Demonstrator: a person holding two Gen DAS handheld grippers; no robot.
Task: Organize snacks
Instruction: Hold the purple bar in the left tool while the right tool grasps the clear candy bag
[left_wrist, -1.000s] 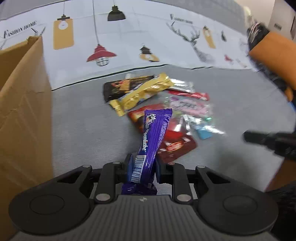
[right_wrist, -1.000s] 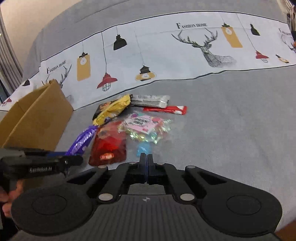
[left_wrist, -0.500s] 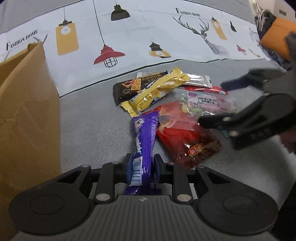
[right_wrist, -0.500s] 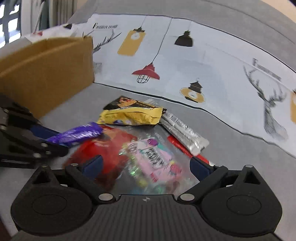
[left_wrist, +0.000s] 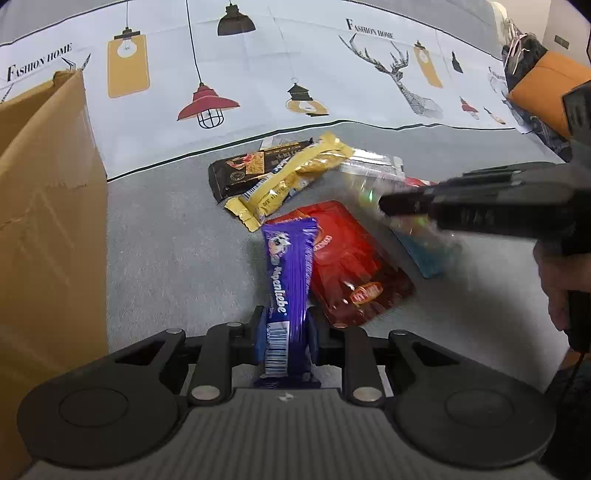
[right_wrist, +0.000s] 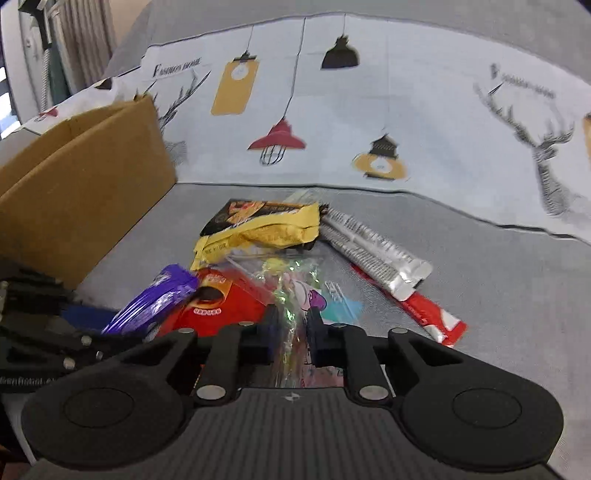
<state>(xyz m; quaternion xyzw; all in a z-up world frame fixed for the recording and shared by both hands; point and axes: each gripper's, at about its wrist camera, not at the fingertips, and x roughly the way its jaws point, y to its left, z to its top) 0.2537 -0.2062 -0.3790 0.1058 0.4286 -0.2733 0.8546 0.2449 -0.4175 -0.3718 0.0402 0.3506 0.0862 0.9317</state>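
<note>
My left gripper is shut on the barcode end of a purple chocolate bar, and its jaws are closing a little tighter. The bar slants up over a red pouch. My right gripper has its jaws closing on a clear bag of colourful candies, which crumples between the pads. In the left wrist view the right gripper reaches in from the right over that blurred bag. The purple bar shows at the left of the right wrist view.
A yellow bar lies across a black packet behind the pouch. A silver stick and a red stick lie to the right. An open cardboard box stands at the left. A hand holds the right gripper.
My right gripper swung in over the pile, opened wide, then closed on the clear candy bag. The left gripper kept its hold on the purple bar and stayed put.
</note>
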